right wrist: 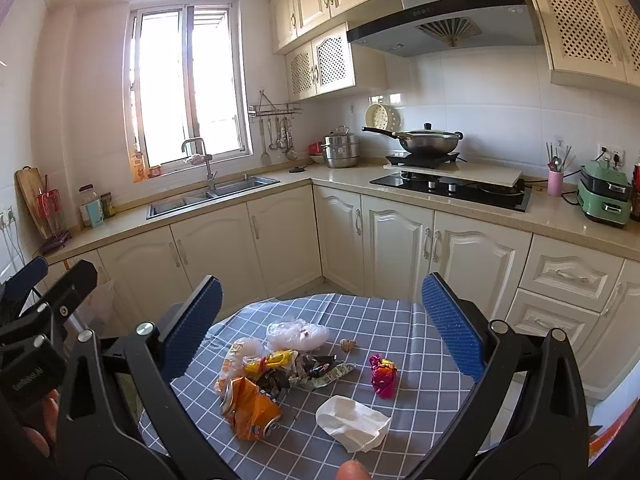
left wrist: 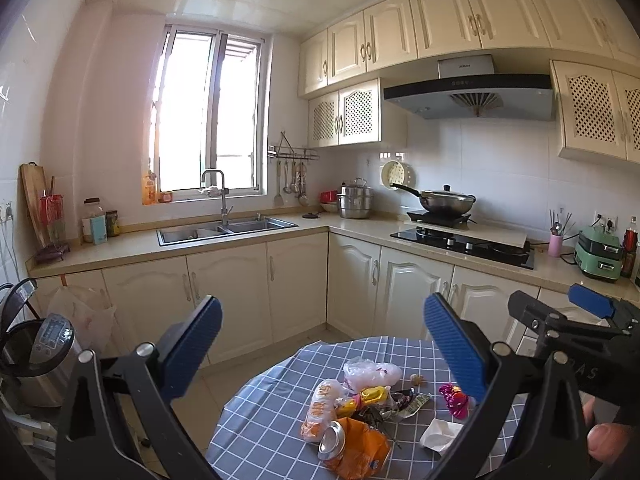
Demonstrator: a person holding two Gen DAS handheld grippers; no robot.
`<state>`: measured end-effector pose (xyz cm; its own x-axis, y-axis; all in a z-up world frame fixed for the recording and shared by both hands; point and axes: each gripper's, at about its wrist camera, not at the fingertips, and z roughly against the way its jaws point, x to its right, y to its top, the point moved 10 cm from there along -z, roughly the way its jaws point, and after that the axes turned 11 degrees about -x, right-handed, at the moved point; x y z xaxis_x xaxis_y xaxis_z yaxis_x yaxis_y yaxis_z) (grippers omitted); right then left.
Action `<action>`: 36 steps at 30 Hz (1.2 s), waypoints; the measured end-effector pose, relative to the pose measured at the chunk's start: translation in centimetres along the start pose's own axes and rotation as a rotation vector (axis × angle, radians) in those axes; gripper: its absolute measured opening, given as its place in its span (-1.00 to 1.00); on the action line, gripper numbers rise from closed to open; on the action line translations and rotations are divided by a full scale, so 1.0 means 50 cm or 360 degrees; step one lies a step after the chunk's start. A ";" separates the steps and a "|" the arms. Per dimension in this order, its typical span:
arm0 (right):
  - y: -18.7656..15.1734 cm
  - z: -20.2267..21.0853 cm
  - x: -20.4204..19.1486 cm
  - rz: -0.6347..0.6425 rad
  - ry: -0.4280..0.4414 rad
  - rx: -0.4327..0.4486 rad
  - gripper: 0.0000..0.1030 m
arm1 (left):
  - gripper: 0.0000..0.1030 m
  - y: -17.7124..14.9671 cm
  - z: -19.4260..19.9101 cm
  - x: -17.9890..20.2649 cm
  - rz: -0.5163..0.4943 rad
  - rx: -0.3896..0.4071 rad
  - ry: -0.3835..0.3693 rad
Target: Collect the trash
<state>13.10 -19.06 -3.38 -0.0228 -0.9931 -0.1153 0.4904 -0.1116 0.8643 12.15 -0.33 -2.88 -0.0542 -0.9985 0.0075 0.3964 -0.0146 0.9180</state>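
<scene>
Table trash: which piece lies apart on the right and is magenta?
The crumpled foil wrapper, shiny magenta. It sits alone, right of the main pile and beyond the white tissue.

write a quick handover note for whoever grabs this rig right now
Left claw: open, empty, held above the table.
Right claw: open, empty, also above the table.
Trash all lies on the checked tablecloth: crushed orange can, white tissue, magenta wrapper, clear plastic bag, mixed wrappers pile.
Done: nothing picked up.
Left: gather every piece. No bin is clearly visible.
</scene>
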 end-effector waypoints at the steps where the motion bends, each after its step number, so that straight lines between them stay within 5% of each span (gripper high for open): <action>1: 0.001 -0.004 0.000 0.0001 0.0000 -0.0005 0.90 | 0.91 0.001 -0.007 0.000 0.0004 -0.0003 -0.0003; 36: 0.003 -0.025 0.019 0.0002 -0.0002 -0.0046 0.90 | 0.91 -0.030 -0.056 0.007 0.0036 -0.0070 -0.0031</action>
<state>14.24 -19.98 -3.99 -0.0230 -0.9933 -0.1136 0.5151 -0.1092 0.8501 14.10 -0.80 -5.38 -0.0627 -0.9974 0.0360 0.4378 0.0049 0.8991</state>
